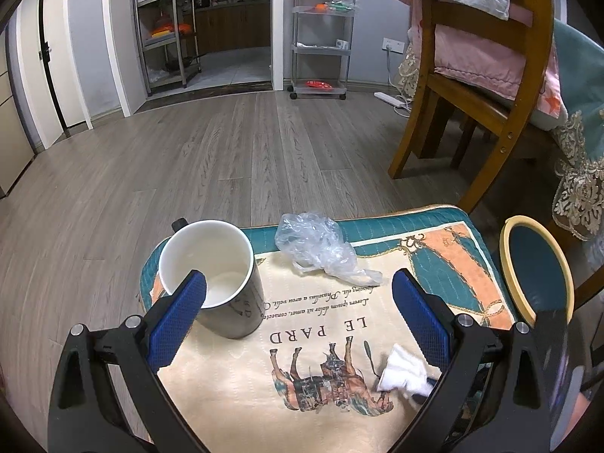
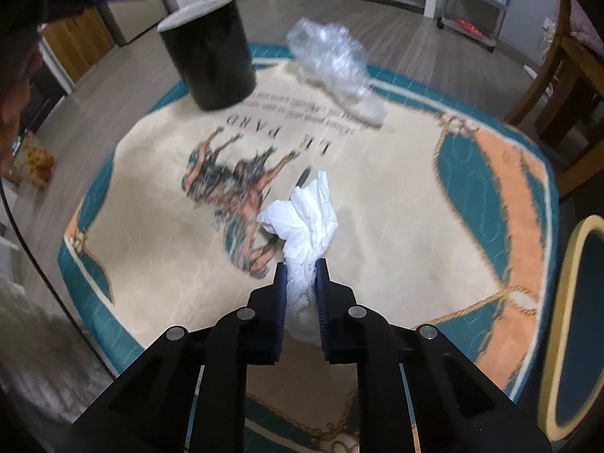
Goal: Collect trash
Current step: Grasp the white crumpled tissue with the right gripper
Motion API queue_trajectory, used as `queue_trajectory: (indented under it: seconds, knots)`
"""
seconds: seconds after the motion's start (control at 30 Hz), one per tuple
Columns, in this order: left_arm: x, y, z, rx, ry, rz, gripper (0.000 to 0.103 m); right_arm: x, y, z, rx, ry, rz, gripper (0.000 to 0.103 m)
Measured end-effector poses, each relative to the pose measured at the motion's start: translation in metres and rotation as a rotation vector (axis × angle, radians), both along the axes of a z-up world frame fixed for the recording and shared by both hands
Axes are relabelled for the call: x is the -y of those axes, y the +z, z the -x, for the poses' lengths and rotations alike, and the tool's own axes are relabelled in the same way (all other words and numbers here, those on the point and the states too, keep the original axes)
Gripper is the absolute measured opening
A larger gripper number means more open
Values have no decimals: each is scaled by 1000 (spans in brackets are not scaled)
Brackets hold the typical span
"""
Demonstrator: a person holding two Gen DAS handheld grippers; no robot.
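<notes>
Landmark: the mug [image 1: 211, 275], dark outside and white inside, standing upright on the worktop [image 1: 241, 396], which wears a printed cloth with a horse picture and lettering.
Right gripper [image 2: 300, 266]: fingers together, clamped on the white crumpled tissue [image 2: 302, 219]; most of the tissue sticks out past the fingertips.
Tissue: on the near side of the worktop from the mug, well apart from it, over the edge of the horse print.
Left gripper [image 1: 298, 283]: fingers wide apart, nothing between the pads; one blue pad [image 1: 177, 321] shows in front of the mug's rim.
Plastic bag [image 1: 317, 245]: clear, crumpled, lying beside the mug near the far edge of the cloth.
Bin [image 1: 536, 268]: round, yellow-rimmed, blue inside, off the worktop's edge on the side opposite the mug.
</notes>
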State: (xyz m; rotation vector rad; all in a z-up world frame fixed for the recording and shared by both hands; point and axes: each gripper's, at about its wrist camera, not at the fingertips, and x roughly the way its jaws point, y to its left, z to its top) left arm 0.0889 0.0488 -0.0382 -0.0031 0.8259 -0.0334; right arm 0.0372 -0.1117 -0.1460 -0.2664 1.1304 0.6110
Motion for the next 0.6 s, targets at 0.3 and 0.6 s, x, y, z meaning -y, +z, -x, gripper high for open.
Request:
queue_trajectory:
  seconds: [0.3,0.6]
  knots:
    - [12,-12,-6,-29,-6,16,97,48,39,-39,61,-195,-80,16]
    - [64,-57,-31,-103,-32,18,97,122,65,-79,133,-410,-134,16]
